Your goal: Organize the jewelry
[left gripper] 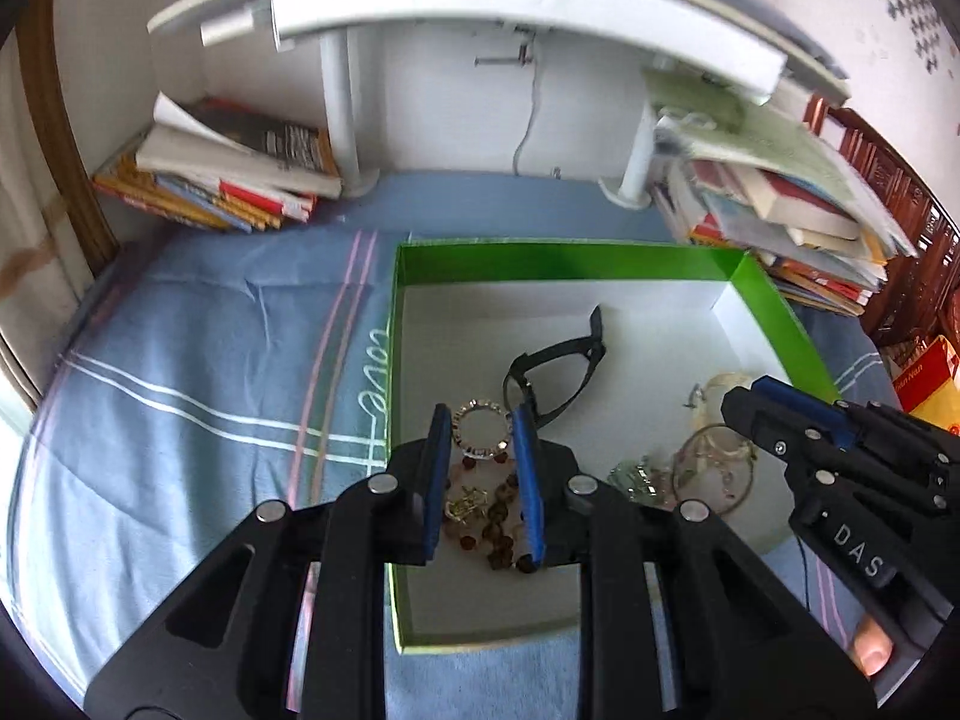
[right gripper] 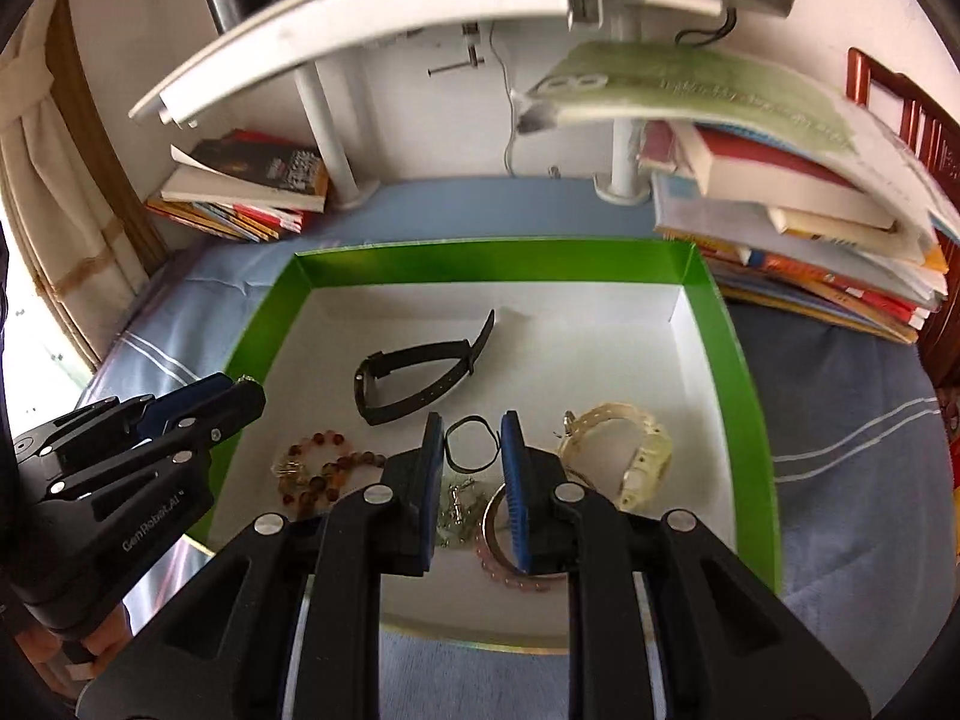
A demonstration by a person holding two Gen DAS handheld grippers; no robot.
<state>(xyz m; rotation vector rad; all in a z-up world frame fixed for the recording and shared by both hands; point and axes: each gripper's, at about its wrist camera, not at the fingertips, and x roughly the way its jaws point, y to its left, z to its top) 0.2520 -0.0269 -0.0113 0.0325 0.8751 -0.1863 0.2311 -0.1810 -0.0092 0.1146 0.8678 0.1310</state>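
A green-walled box point(left gripper: 564, 261) point(right gripper: 498, 261) with a white floor holds the jewelry. My left gripper point(left gripper: 480, 438) is open over a silver ring bracelet point(left gripper: 480, 414) and a brown bead bracelet point(left gripper: 498, 522) point(right gripper: 324, 474). A black watch point(left gripper: 558, 372) point(right gripper: 414, 378) lies further in. My right gripper point(right gripper: 471, 444) is open over a thin black band point(right gripper: 474, 441), a silver chain point(right gripper: 459, 507) and a pink bead bangle point(right gripper: 516, 576). A cream watch point(right gripper: 636, 456) lies to its right. The right gripper also shows in the left wrist view point(left gripper: 774, 402), above clear bangles point(left gripper: 714, 468).
The box sits on a blue striped cloth point(left gripper: 192, 396) point(right gripper: 852, 450). Book stacks stand at the back left point(left gripper: 234, 174) point(right gripper: 252, 186) and back right point(left gripper: 792, 222) point(right gripper: 804, 210). A white shelf on posts point(left gripper: 522, 6) point(right gripper: 372, 24) hangs over the back.
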